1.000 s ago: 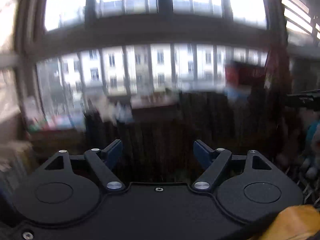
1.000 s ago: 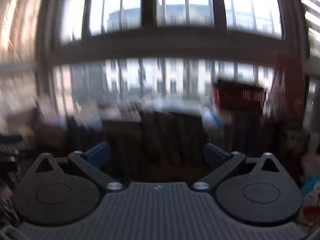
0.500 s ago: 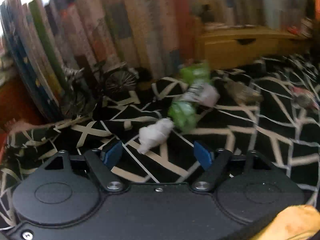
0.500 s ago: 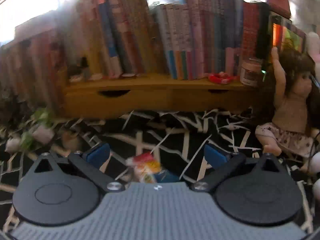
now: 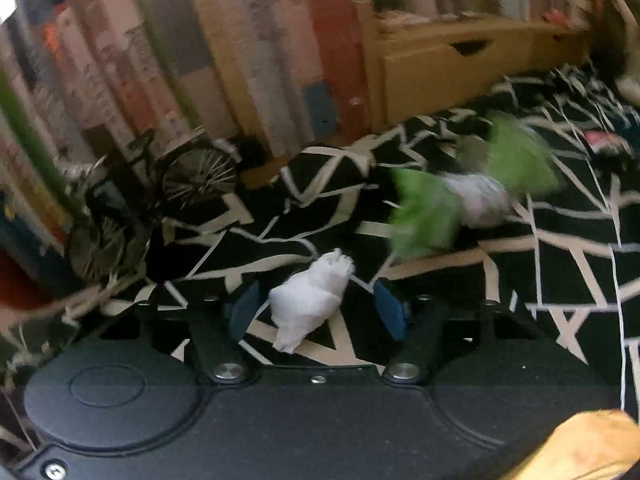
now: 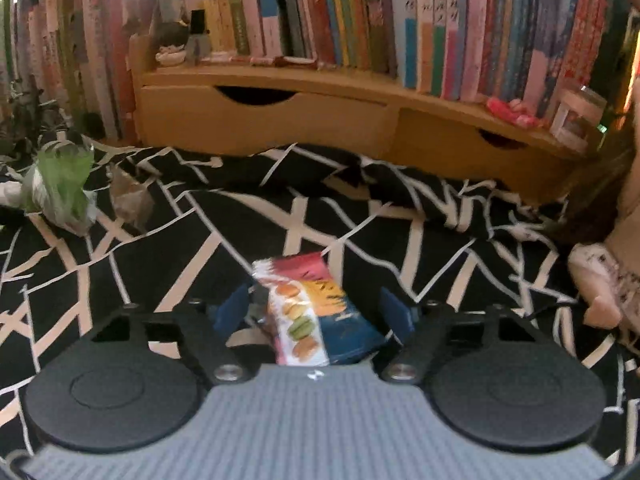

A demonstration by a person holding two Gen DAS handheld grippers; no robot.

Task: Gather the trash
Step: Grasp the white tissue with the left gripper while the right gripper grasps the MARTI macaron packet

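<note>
A crumpled white tissue (image 5: 310,302) lies on the black cloth with cream lines (image 5: 576,248), right between the blue pads of my left gripper (image 5: 316,312). Its jaws are closing, with a small gap still on each side of the tissue. In the right wrist view a colourful macaron snack packet (image 6: 310,312) lies between the pads of my right gripper (image 6: 314,314). Those jaws are closing too and do not press on the packet. Beyond the tissue lie two green wrappers (image 5: 424,216) and a grey-white wad (image 5: 480,198).
A wooden shelf with drawers (image 6: 264,116) carries a row of books (image 6: 360,12) at the back. A small model bicycle (image 5: 160,192) stands at the left by more books. A doll (image 6: 608,276) sits at the right. Green wrapper (image 6: 60,184) and brown scrap (image 6: 130,196) lie left.
Both grippers swung down from the window to the cloth. Each has narrowed its jaws, the left around the white tissue, the right around the snack packet, which now sit nearer between the pads.
</note>
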